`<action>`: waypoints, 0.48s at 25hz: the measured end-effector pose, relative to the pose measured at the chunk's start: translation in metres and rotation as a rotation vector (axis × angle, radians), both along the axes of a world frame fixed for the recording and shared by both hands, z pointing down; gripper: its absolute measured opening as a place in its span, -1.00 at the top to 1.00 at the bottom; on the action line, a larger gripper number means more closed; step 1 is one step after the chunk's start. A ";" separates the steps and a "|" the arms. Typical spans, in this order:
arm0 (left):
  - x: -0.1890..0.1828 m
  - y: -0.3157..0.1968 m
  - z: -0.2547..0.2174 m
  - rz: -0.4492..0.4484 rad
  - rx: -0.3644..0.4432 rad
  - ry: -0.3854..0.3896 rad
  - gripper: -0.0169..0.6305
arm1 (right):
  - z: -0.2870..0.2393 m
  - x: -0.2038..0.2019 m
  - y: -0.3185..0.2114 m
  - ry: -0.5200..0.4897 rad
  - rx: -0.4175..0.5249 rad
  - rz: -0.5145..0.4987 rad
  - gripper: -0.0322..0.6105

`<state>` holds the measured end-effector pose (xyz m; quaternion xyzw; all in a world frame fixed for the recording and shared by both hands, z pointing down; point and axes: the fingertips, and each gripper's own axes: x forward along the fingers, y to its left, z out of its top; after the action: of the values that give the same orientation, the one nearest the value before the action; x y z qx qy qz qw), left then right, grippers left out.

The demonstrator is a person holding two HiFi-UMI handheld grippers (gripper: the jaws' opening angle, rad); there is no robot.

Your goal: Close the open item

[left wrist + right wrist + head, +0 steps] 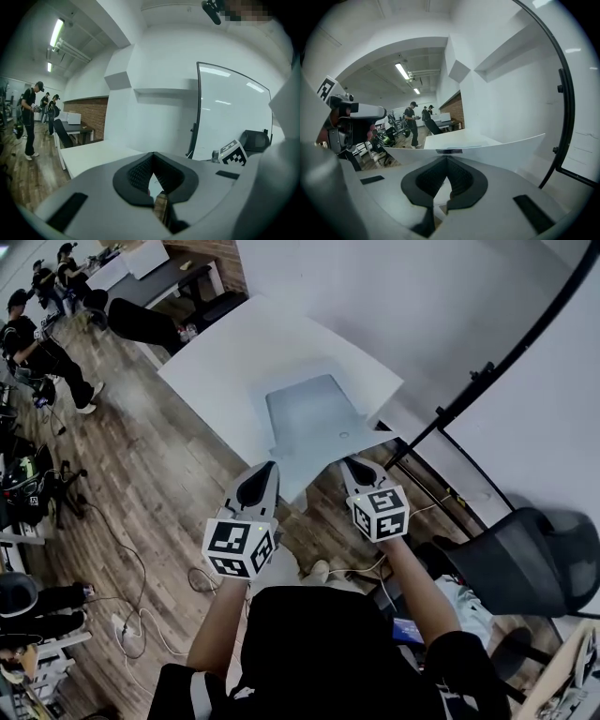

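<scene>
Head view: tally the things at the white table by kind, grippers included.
Grippers: 2, the left gripper and the right gripper
Open laptop: 1
White table: 1
Total: 4

Matt grey laptop [309, 413] on smooth white table [225, 362].

A white table [220, 381] stands on a wood-plank floor [159, 484]. One thing lies directly on it: a grey laptop [314, 418], open, sitting at the table's edge nearest the person, close to a corner.
</scene>
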<state>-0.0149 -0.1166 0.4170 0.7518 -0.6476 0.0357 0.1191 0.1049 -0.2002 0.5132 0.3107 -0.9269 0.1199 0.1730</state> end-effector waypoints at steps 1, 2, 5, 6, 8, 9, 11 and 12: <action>-0.002 -0.001 -0.001 -0.008 0.003 0.002 0.91 | -0.002 -0.001 -0.002 -0.002 0.004 -0.002 0.78; -0.004 -0.002 -0.002 -0.014 0.004 0.004 0.91 | -0.004 -0.003 -0.005 -0.005 0.008 -0.004 0.78; -0.010 -0.005 -0.003 -0.020 0.003 0.011 0.91 | -0.009 -0.010 -0.013 -0.009 0.017 -0.010 0.78; -0.013 -0.007 -0.003 -0.020 0.001 0.013 0.91 | -0.011 -0.013 -0.016 -0.010 0.018 -0.012 0.78; -0.023 -0.012 -0.003 -0.027 -0.001 0.016 0.91 | -0.014 -0.021 -0.022 -0.011 0.023 -0.016 0.78; -0.028 -0.015 -0.004 -0.032 0.000 0.017 0.91 | -0.017 -0.025 -0.026 -0.009 0.028 -0.018 0.78; -0.036 -0.021 -0.007 -0.037 0.005 0.019 0.91 | -0.020 -0.032 -0.033 -0.001 0.038 -0.020 0.78; -0.038 -0.024 -0.008 -0.038 0.010 0.019 0.91 | -0.021 -0.034 -0.036 0.004 0.042 -0.021 0.78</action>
<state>-0.0532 -0.1407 0.4086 0.7403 -0.6607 0.0231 0.1224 0.0705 -0.2367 0.4921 0.3046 -0.9321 0.0981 0.1695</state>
